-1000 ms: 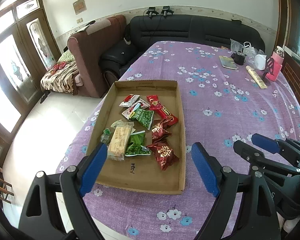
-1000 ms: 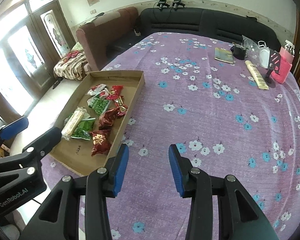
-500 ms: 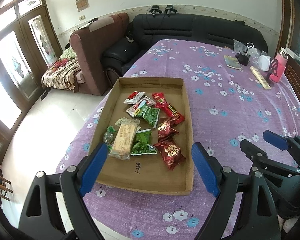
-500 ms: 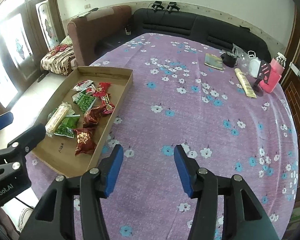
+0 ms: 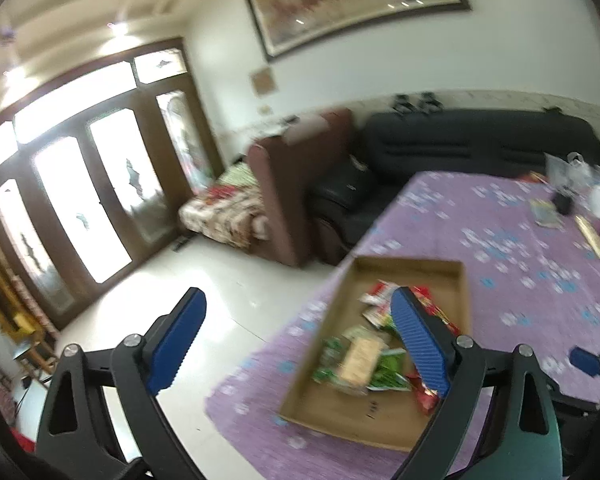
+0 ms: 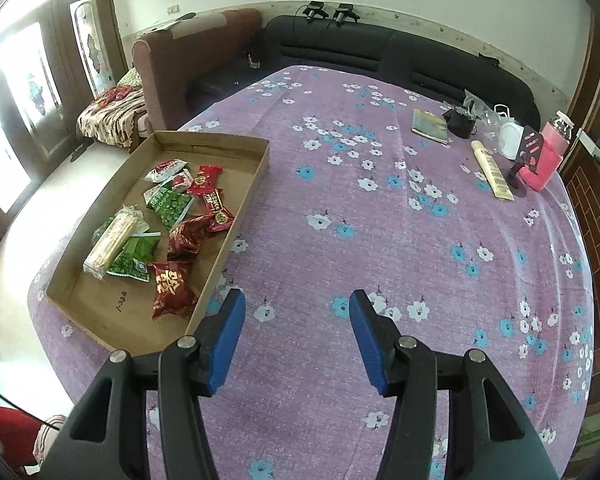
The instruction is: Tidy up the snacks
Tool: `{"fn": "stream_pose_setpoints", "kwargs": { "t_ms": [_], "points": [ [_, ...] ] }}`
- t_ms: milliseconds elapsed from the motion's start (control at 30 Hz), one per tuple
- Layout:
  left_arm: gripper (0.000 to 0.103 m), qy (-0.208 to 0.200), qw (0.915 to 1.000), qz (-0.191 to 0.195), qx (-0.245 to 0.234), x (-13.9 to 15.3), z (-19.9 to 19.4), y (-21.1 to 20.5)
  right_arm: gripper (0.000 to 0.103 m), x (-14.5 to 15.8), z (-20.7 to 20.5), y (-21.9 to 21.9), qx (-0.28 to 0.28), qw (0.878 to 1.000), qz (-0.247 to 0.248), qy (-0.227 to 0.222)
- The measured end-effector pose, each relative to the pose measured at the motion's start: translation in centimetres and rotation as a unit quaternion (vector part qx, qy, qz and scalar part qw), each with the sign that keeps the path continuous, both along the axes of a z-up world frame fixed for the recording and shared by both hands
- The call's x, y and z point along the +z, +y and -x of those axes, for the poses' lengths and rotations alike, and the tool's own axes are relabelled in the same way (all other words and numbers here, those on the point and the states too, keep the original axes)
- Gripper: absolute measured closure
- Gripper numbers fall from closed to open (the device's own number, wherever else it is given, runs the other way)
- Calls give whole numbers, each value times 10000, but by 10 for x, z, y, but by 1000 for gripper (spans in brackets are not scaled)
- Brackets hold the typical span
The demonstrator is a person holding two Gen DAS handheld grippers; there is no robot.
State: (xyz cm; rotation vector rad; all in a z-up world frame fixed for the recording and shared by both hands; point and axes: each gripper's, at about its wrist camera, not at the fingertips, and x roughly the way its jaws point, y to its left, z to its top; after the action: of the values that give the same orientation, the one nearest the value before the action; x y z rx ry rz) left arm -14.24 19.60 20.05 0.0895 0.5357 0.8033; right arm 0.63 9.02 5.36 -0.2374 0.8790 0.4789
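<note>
Purple tablecloth with white and blue flowers (image 6: 380, 240), spread over the whole table as the working surface, mostly bare in the middle. Shallow brown cardboard tray (image 6: 244, 208) set near the left edge of the cloth, probably to gather all snacks in one place. Inside the tray, snack packets in a loose heap, not in rows: long beige wafer pack (image 6: 110, 242) lying across green pea packets (image 6: 168, 206), red foil packets (image 6: 170, 290) toward the near right wall. Judged from this, sorting hardly begun or not finished.

Small things (thin booklet (image 6: 430, 126), cream tube (image 6: 494, 176), pink bottle (image 6: 548, 156)) pushed to the far right corner, well apart from the tray, likely kept out of the way.

Right gripper (image 6: 296, 340) with jaws half apart, nothing between them, hanging over bare cloth just beside the tray's near corner. Left gripper (image 5: 300, 344) with jaws opening wide, empty, pointing past the table edge toward the floor; view blurred.
</note>
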Motion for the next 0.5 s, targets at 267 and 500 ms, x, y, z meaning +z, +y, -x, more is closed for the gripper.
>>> {"fn": "stream_pose_setpoints", "kwargs": {
  "t_ms": [267,500],
  "points": [
    [9,-70,9994,301,-174,-17,7,3,49,0,1,3,39,10000,5,-24],
    [9,640,9887,1153,-717,-46,-10,-3,49,-3,3,3,50,9999,88,10]
  ]
}}
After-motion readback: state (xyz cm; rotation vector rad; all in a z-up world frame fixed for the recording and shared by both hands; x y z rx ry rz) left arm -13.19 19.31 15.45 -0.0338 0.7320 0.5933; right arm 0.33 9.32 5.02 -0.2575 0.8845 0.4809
